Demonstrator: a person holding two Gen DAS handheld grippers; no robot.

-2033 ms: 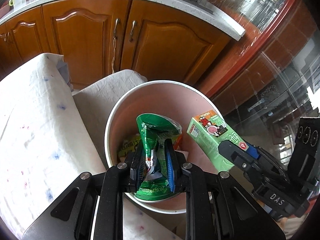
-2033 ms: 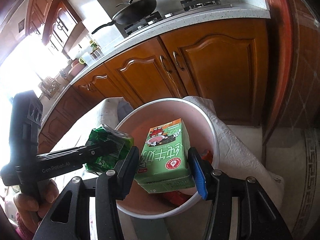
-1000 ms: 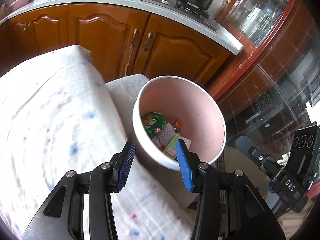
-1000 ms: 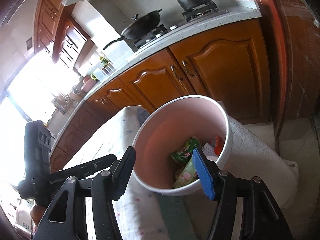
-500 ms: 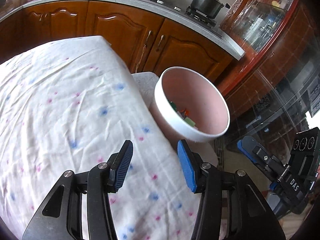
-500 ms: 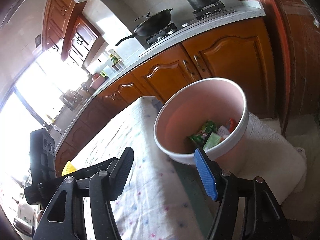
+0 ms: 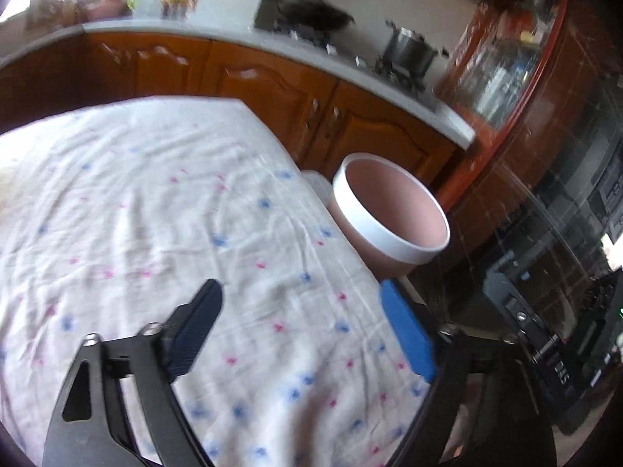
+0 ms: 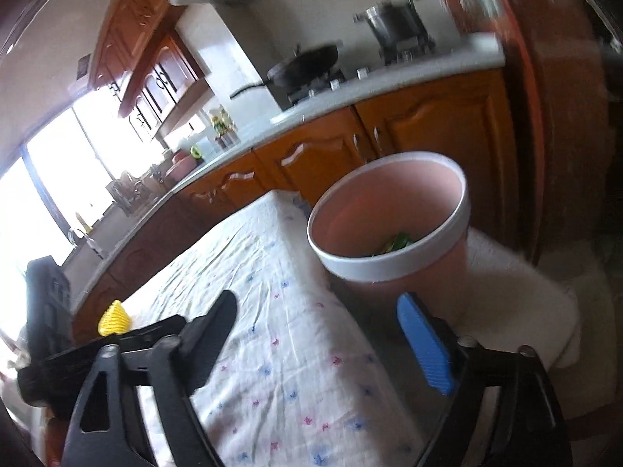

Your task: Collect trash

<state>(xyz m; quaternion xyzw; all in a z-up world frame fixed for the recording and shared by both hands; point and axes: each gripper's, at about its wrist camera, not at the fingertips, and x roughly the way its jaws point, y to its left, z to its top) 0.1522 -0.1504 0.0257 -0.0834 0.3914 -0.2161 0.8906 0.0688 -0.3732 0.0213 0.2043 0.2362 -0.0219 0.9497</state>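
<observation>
Both your claws stand wide and empty, jaws just opened further: left gripper (image 7: 300, 327), right gripper (image 8: 327, 334), over the tablecloth (image 7: 155, 214). Pink bin (image 8: 389, 229) at one o'clock, off the table edge, green wrapper (image 8: 397, 242) inside. Yellow object (image 8: 113, 317) at nine o'clock, probably next.

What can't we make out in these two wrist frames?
- Bin contents: the left wrist view shows only the pink bin's inner wall; in the right wrist view the rim hides all but a green scrap.
- Yellow object: partly behind the left tool, blurred, unidentifiable.
- Countertop items: too blurred.
</observation>
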